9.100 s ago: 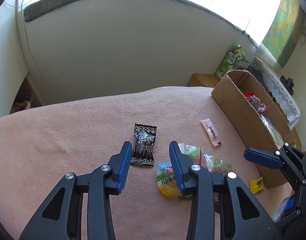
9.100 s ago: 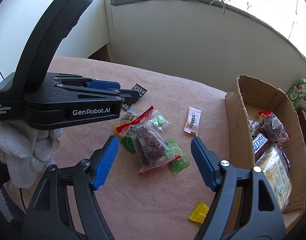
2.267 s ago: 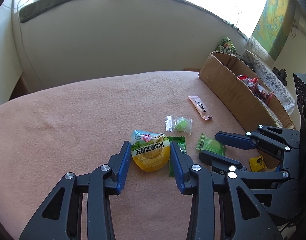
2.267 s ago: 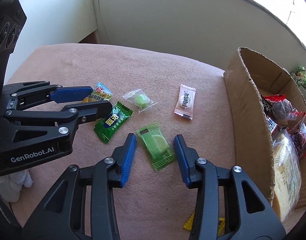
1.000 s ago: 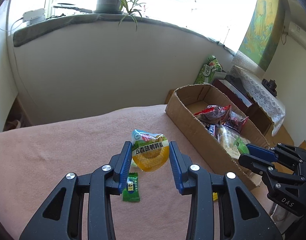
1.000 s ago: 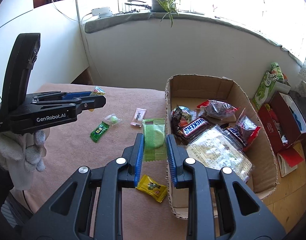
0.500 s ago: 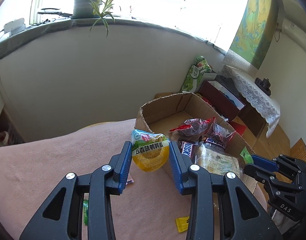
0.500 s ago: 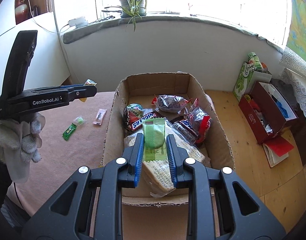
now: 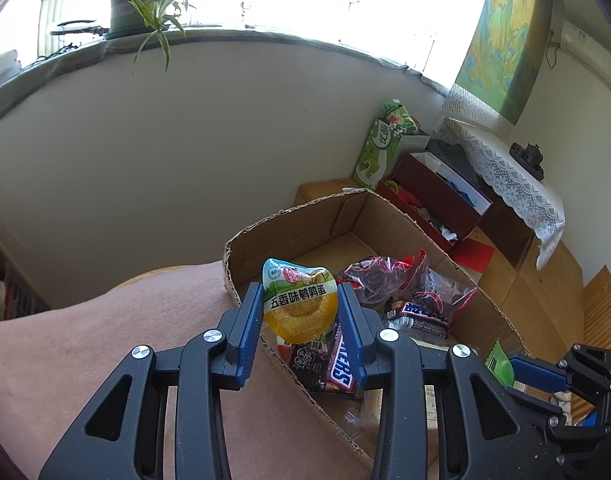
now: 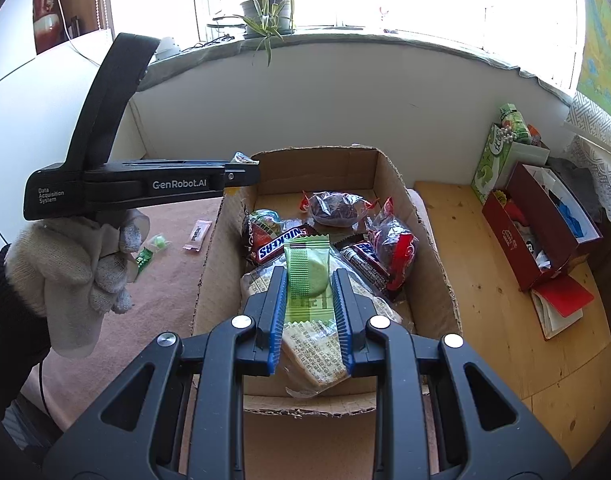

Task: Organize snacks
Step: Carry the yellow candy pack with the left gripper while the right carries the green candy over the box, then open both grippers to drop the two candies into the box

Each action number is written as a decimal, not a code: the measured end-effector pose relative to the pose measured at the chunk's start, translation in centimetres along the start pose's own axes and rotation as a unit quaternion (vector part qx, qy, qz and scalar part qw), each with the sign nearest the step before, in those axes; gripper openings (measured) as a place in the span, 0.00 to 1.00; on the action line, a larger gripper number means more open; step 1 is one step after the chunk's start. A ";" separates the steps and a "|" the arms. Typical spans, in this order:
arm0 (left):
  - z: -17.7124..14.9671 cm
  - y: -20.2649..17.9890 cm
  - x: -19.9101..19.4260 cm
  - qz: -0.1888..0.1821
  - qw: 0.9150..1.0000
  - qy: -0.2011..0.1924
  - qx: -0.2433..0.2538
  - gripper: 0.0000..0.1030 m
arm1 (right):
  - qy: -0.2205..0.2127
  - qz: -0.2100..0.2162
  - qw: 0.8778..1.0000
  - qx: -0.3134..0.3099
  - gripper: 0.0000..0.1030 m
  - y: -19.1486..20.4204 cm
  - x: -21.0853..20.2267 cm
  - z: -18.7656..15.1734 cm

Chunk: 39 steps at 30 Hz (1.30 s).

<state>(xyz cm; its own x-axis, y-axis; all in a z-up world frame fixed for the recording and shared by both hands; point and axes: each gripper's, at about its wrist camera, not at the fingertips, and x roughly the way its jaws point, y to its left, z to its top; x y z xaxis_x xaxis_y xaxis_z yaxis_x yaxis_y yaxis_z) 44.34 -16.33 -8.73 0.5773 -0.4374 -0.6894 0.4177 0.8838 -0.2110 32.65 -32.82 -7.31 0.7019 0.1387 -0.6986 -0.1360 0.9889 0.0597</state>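
Note:
My left gripper [image 9: 300,305] is shut on a yellow egg snack pouch [image 9: 300,304] and holds it over the near left wall of the cardboard box [image 9: 289,216]. In the right wrist view my right gripper [image 10: 308,286] is shut on a green snack packet [image 10: 308,276], held above the box [image 10: 425,240] and its several snacks. That packet's edge [image 9: 499,364] and the right gripper [image 9: 545,376] show at the left wrist view's lower right. The left gripper [image 10: 241,172] reaches over the box's left wall, held by a gloved hand [image 10: 73,264].
Inside the box lie a Snickers bar [image 10: 283,244], red-and-clear bags [image 10: 393,248] and a cracker pack [image 10: 317,352]. On the pink cloth [image 10: 165,288] remain a pink sachet [image 10: 197,234], a clear green candy [image 10: 158,242] and a green packet [image 10: 142,258]. A red box [image 10: 541,228] stands on the wooden floor.
Both grippers have carried their snacks rightward from above the cloth to above the box. The left one moved further over the box wall in the last half second.

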 end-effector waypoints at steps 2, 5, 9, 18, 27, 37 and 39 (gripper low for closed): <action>0.2 -0.1 0.4 0.000 1.000 0.002 0.001 0.35 | 0.001 0.003 1.000 -0.003 0.23 0.1 0.1 0.0; 0.4 -0.4 0.8 0.001 1.000 0.004 0.005 0.35 | 0.002 0.007 1.000 -0.005 0.23 0.1 0.4 0.0; 0.6 -0.6 0.9 0.001 1.000 0.003 0.009 0.35 | 0.003 0.012 1.000 -0.006 0.23 0.2 0.8 0.0; 0.8 -0.6 1.2 0.002 1.000 0.005 0.008 0.38 | 0.008 0.015 1.000 -0.008 0.23 0.2 1.4 -0.3; 1.0 -0.8 1.1 0.005 1.000 0.002 0.008 0.46 | -0.004 0.004 1.000 -0.015 0.47 0.5 0.8 -0.2; 1.1 -1.4 0.4 0.007 1.000 -0.005 0.014 0.55 | -0.019 -0.003 1.000 -0.016 0.71 0.7 -0.1 -0.1; 1.0 -1.5 0.1 0.008 1.000 -0.008 0.015 0.55 | -0.019 -0.006 1.000 -0.017 0.73 0.7 -0.3 -0.2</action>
<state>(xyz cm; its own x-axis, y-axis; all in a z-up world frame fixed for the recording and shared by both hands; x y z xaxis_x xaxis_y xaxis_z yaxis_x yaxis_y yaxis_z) 44.48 -17.86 -7.74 0.5950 -0.4257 -0.6817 0.4293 0.8854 -0.1782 32.22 -32.13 -7.21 0.7294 0.1291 -0.6718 -0.1500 0.9883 0.0270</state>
